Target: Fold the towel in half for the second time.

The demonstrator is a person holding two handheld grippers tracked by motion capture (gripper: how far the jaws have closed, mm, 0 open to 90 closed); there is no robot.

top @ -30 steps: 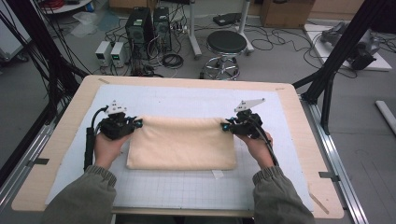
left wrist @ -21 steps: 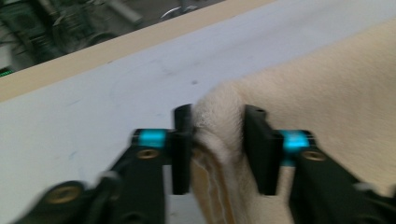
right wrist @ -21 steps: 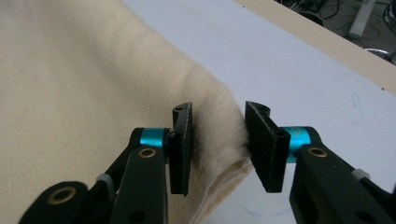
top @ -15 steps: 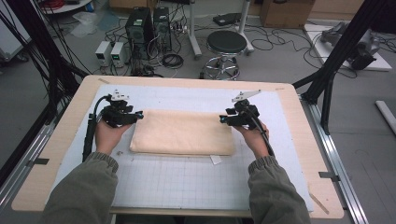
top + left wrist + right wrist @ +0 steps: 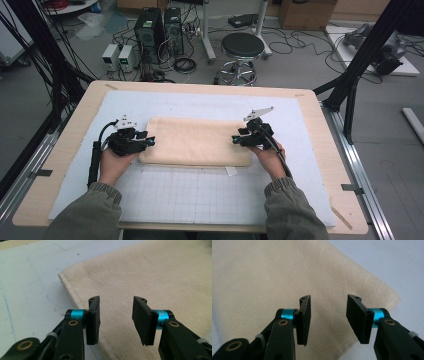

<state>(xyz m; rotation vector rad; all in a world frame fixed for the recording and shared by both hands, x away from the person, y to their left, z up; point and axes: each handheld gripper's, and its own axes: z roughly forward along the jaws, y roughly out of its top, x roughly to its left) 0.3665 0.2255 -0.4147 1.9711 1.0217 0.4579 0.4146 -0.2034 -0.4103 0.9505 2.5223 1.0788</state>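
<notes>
The folded cream towel [image 5: 196,141] lies on the desk [image 5: 310,107] with its long axis running between both tools, left tool [image 5: 145,141] and right tool [image 5: 236,140] each released, jaws just opened, over its opposite short ends.

The high view looks forward and down over the whole table. Each gripper view rides low, looking closely along its own black jaws at the folded cream terry towel [image 5: 196,141] beyond them, which all three views share.
</notes>
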